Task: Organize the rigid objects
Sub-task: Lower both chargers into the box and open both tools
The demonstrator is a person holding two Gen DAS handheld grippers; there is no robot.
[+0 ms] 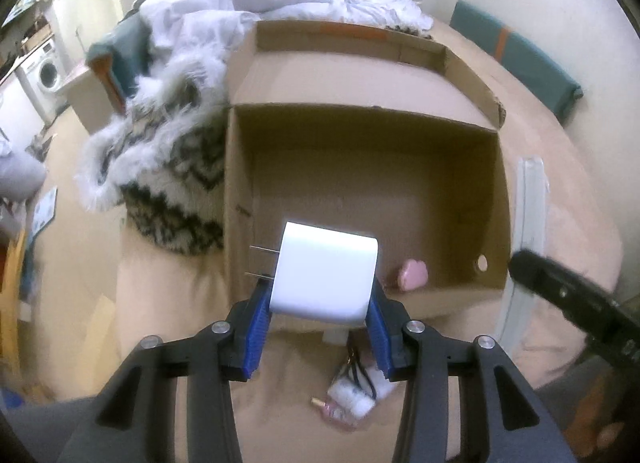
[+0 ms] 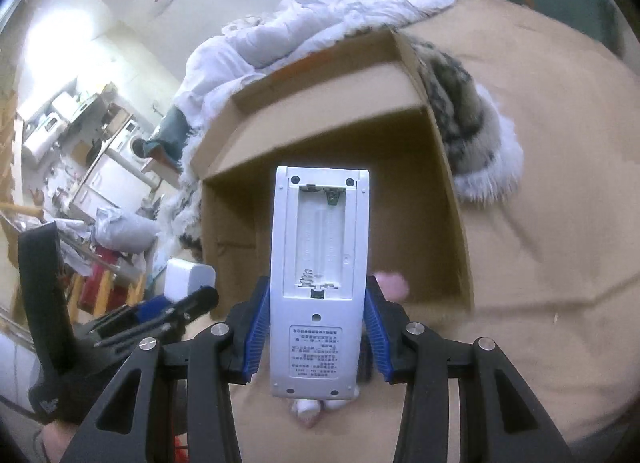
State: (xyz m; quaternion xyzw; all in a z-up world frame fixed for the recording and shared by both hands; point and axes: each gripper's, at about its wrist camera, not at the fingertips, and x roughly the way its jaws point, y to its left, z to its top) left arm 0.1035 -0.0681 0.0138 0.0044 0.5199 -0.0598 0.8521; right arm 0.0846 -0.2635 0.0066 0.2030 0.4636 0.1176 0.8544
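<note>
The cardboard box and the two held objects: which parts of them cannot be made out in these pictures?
- Cardboard box: near floor, left wrist view, hidden by white charger.
- Pink object: right wrist view, blurred, half behind white device.
- Device's front: faces away.
- Device's label: print too small.

L hand-held gripper [image 1: 320, 295] & R hand-held gripper [image 2: 318, 303] both clamped, angled down

Both wrist cameras are sitting just behind their own jaws, looking forward and steeply down. Each is facing the open brown cardboard box [image 1: 360, 183] [image 2: 340, 151] lying close ahead of the jaws on the tan-covered bed [image 1: 168, 303] [image 2: 540, 203]; both views are sharing it and the small pink object [image 1: 412, 275] [image 2: 392, 283] inside.
</note>
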